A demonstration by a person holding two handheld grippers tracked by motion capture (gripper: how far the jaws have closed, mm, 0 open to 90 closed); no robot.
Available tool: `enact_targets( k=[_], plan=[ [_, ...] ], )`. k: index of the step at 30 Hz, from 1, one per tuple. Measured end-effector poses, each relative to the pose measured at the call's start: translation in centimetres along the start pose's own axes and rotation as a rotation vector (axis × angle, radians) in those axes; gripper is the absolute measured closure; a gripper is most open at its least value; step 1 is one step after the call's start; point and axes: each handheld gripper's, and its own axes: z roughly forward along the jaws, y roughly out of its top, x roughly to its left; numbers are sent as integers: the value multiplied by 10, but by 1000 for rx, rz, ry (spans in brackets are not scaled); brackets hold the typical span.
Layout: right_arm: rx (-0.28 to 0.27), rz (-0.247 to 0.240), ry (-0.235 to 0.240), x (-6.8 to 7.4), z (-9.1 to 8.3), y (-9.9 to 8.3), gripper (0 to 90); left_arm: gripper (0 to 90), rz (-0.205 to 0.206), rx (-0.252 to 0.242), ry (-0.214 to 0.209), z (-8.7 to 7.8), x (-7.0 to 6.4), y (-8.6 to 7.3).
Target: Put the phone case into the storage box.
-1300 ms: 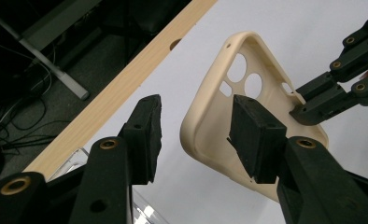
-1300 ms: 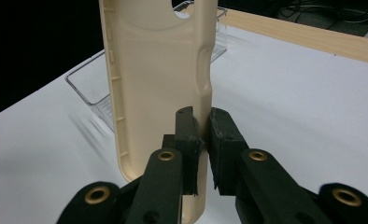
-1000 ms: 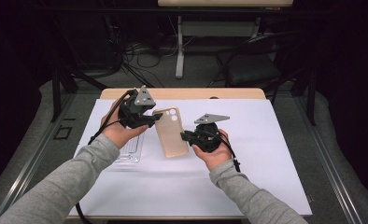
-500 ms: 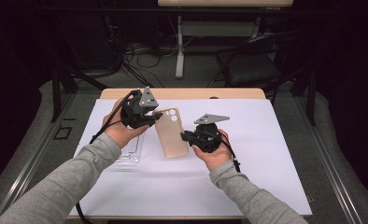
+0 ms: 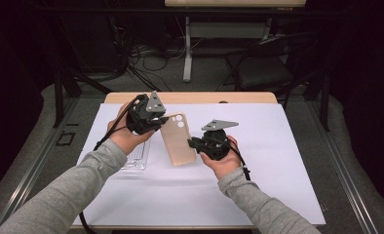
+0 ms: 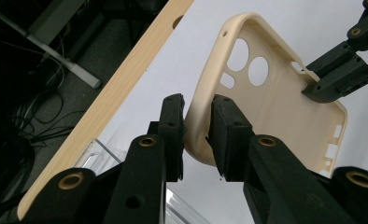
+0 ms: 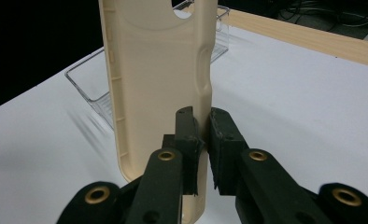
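Observation:
A beige phone case (image 5: 178, 139) with camera cut-outs is held just above the white table cover, between both grippers. My left gripper (image 5: 163, 119) is shut on the case's side wall near the camera end; in the left gripper view the pads (image 6: 173, 130) squeeze the rim of the phone case (image 6: 275, 102). My right gripper (image 5: 192, 143) is shut on the opposite long edge, lower down. In the right gripper view the phone case (image 7: 159, 70) stands upright, its hollow inside facing left, with its edge pinched between the fingertips (image 7: 187, 130). The right gripper (image 6: 345, 70) also appears in the left gripper view.
A clear plastic tray (image 5: 135, 158) lies on the white cover (image 5: 278, 161) under my left wrist, also seen as the tray (image 7: 98, 88) behind the case. The wooden table edge (image 5: 190, 97) runs along the back. A chair and cables stand beyond the table.
My left gripper has edged slightly to the right at the case's top. The case and the right gripper have stayed where they were.

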Motion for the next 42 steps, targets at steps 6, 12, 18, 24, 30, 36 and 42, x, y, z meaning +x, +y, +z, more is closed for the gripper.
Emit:
enact_targets(
  k=[6,12,18,24,30,36,42],
  plan=[
    [-2,-5,0,0,0,-1,832,746,0,0,9,2,0,-1],
    [-2,-5,-1,1,0,-1,832,737,-1,17,1,3,0,-1],
    [-3,-8,-1,1,1,-1,832,742,2,24,12,3,-1,-1],
    [1,-7,0,1,2,-2,832,767,6,27,13,3,0,-1],
    [1,2,4,1,2,-3,832,781,23,34,16,3,-1,-1],
    [2,6,5,1,3,-4,832,793,33,46,11,3,-1,0],
    [1,12,7,0,3,-4,832,802,55,51,10,3,0,1]
  ],
)
